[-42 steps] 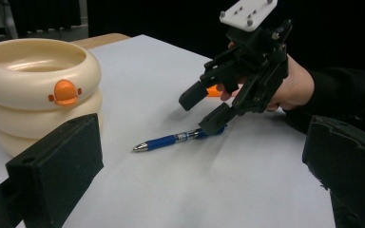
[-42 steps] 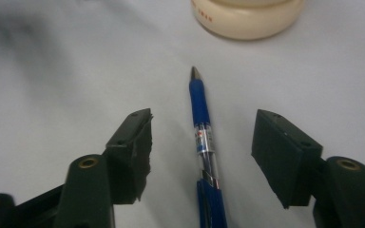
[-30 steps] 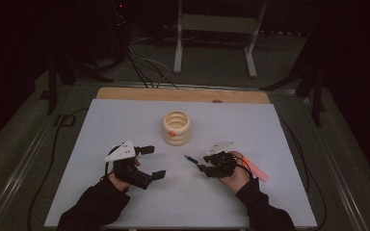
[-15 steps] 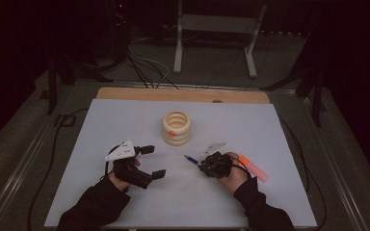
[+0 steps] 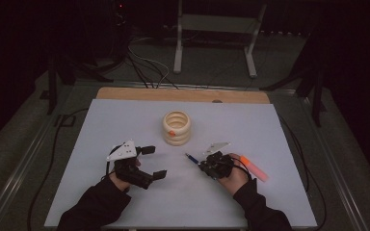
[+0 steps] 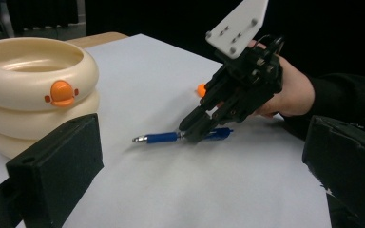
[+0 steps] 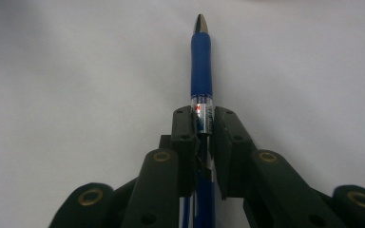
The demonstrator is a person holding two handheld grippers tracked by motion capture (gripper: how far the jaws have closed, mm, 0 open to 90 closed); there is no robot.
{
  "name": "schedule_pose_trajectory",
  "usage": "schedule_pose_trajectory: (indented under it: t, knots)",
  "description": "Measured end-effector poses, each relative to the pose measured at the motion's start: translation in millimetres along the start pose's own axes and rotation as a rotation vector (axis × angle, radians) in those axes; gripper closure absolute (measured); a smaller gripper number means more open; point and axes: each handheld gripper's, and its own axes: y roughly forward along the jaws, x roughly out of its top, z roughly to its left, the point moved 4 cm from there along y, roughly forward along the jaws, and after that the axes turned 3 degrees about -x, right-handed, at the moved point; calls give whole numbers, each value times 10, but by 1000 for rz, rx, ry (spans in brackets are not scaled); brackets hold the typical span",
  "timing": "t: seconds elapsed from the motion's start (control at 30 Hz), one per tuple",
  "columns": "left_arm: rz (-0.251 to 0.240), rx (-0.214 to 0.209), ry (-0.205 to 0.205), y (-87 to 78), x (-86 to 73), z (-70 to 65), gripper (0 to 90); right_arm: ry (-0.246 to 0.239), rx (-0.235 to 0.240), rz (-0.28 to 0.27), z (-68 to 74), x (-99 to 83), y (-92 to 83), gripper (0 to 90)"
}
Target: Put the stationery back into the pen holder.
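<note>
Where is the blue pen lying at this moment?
In the high view the blue pen lies on the white table, right of centre, clamped by the right gripper, its tip pointing toward the cream ringed holder.

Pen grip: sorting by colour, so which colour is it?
Blue; the pen shows best in the right gripper view.

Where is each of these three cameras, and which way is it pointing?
High view: above the table's near side, looking forward and down; both forearms, left gripper, right gripper.
Left gripper view: on that gripper, facing the cream ring holder.
Right gripper view: along jaws shut on the blue pen.
Shared: the pen.
</note>
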Motion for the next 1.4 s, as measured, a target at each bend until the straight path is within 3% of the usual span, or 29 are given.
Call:
schedule_pose_trajectory:
  t: [0.27, 0.5, 0.67, 1.03, 1.2, 1.4]
  knots:
    - [7, 0, 6, 2, 1, -11, 2, 33, 33, -49, 25, 8, -113, 799]
    - [-1, 12, -19, -2, 7, 5, 2, 72, 48, -84, -15, 2, -201, 798]
    - [-9, 19, -29, -9, 17, 12, 2, 112, 87, -126, -5, 5, -277, 798]
    - [-23, 28, -47, 34, 49, -20, 2, 153, 96, -204, 51, 25, -408, 798]
    - [-32, 39, -68, 63, 67, -25, 2, 185, 75, -263, 91, 50, -459, 798]
    - [-59, 66, -81, 104, 116, -49, 2, 211, 102, -309, 134, 84, -490, 798]
